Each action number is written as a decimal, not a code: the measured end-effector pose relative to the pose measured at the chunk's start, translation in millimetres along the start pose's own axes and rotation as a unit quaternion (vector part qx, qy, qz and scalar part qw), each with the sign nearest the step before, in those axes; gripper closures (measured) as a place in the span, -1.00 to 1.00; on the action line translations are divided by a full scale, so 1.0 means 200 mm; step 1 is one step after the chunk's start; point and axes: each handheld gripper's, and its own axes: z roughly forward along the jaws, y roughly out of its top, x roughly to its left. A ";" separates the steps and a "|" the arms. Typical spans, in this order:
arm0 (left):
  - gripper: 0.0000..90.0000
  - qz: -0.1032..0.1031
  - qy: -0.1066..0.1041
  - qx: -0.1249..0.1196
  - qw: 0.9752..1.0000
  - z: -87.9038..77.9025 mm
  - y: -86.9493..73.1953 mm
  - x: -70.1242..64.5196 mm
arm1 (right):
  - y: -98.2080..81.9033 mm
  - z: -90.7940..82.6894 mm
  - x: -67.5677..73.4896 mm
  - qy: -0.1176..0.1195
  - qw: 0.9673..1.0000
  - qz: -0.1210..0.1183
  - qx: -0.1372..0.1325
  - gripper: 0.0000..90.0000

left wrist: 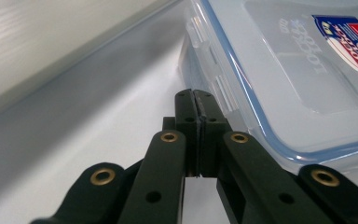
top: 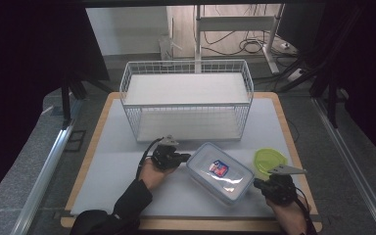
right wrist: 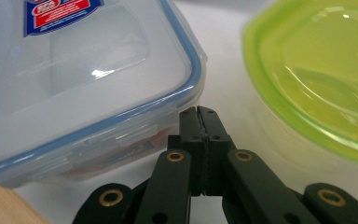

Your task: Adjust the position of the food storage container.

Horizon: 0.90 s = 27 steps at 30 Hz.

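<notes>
A clear rectangular food box (top: 220, 172) with a blue-rimmed lid and a red and blue label lies on the white mat, in front of the wire basket. My left gripper (top: 185, 157) is at the box's left end, jaws shut with nothing between them. In the left gripper view its tips (left wrist: 196, 95) sit right beside the latch side of the box (left wrist: 289, 70). My right gripper (top: 255, 184) is at the box's near right corner, also shut and empty. In the right gripper view its tips (right wrist: 199, 112) lie between the box (right wrist: 84, 60) and a green-lidded tub (right wrist: 317, 70).
A white wire basket (top: 186, 98) stands at the back of the white mat (top: 122, 161). The green-lidded tub (top: 269, 160) sits right of the box near the board's right edge. The wooden board's front edge (top: 200, 224) runs just below the hands.
</notes>
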 end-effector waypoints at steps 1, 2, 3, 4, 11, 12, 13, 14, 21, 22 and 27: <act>0.99 -0.004 0.006 0.001 1.000 -0.02 -0.02 0.00 | 0.01 0.01 0.01 0.002 1.000 -0.002 0.000 1.00; 0.99 -0.005 0.008 0.003 1.000 -0.04 -0.03 0.00 | 0.02 0.03 0.02 0.003 1.000 -0.006 0.001 1.00; 0.99 -0.006 0.012 0.005 1.000 -0.06 -0.05 0.00 | 0.03 0.04 0.02 0.004 1.000 -0.008 0.001 1.00; 0.99 -0.002 0.018 0.011 1.000 -0.07 -0.06 -0.01 | 0.04 0.05 0.03 0.006 1.000 -0.011 0.003 1.00; 1.00 -0.017 0.054 0.013 0.998 -0.19 -0.16 -0.02 | 0.13 0.16 0.10 0.008 0.999 -0.033 0.009 1.00; 1.00 -0.018 0.059 0.015 0.998 -0.20 -0.17 -0.03 | 0.14 0.17 0.11 0.009 0.999 -0.036 0.010 1.00; 1.00 -0.017 0.064 0.020 0.998 -0.22 -0.18 -0.03 | 0.15 0.19 0.12 0.010 0.999 -0.038 0.011 1.00; 1.00 -0.017 0.072 0.025 0.997 -0.22 -0.19 -0.04 | 0.17 0.20 0.13 0.013 0.999 -0.040 0.012 1.00; 1.00 -0.039 0.087 0.025 0.995 -0.31 -0.26 -0.06 | 0.25 0.30 0.18 0.030 0.998 -0.058 0.022 1.00; 1.00 -0.045 0.088 0.022 0.995 -0.32 -0.27 -0.06 | 0.26 0.31 0.19 0.029 0.997 -0.061 0.023 1.00; 0.99 -0.053 0.092 0.011 0.994 -0.35 -0.28 -0.08 | 0.30 0.38 0.21 0.031 0.997 -0.066 0.030 1.00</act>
